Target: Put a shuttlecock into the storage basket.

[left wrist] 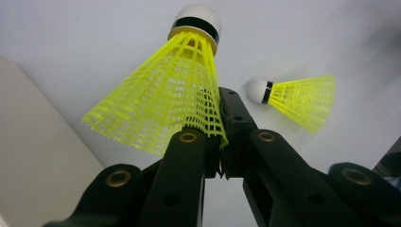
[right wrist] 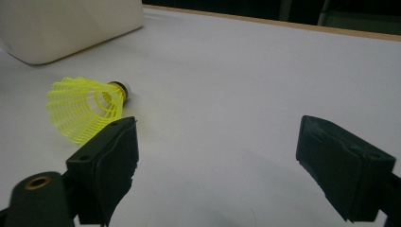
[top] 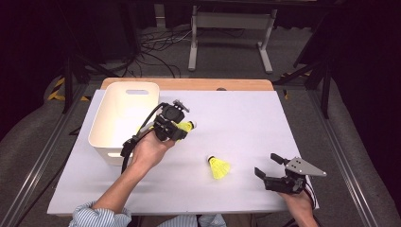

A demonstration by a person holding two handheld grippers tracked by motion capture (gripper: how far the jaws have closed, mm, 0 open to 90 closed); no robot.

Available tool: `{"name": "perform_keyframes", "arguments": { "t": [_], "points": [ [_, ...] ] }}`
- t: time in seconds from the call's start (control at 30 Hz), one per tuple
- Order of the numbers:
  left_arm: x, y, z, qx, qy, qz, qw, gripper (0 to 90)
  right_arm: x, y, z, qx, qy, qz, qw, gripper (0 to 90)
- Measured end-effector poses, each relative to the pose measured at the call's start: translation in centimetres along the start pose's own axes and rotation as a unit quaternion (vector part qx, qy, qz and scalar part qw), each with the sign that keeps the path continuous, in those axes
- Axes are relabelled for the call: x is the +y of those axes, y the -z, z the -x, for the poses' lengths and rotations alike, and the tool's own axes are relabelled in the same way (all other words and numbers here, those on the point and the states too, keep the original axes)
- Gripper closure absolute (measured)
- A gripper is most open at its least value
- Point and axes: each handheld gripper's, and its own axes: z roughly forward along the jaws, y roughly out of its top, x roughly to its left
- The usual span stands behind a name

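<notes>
My left gripper [top: 182, 126] hovers just right of the white bin [top: 109, 152], shut on the skirt of a yellow shuttlecock [top: 188, 126]. In the left gripper view the jaws [left wrist: 220, 135] pinch the edge of that shuttlecock's mesh skirt [left wrist: 165, 101], its white cork pointing away. A second yellow shuttlecock [top: 219, 167] lies on its side on the white table cover, between the two grippers; it also shows beyond the left jaws [left wrist: 300, 100]. My right gripper [top: 266, 165] rests near the front right edge, open and empty [right wrist: 217, 161], with the lying shuttlecock [right wrist: 85, 108] ahead to its left.
The white handled bin stands at the table's left, its wall close to the left gripper [left wrist: 33, 156] and at the far left of the right gripper view [right wrist: 66, 23]. A wooden table edge [top: 189, 83] borders the cover at the back. Cables and a stand sit on the floor beyond.
</notes>
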Motion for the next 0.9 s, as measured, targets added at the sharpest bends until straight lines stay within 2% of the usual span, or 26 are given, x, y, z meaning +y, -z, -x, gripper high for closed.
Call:
{"name": "perform_keyframes", "arguments": {
  "t": [0.4, 0.9],
  "points": [
    [0.5, 0.8, -0.7, -0.009, 0.008, 0.006, 0.9999, 88.1, 0.0, 0.0, 0.0, 0.0, 0.0, -0.001, 1.0, 14.3],
    [1.2, 1.9, -1.4, -0.009, 0.014, 0.013, 0.9998, 88.0, 0.0, 0.0, 0.0, 0.0, -0.001, -0.002, 1.0, 14.3]
  ]
}}
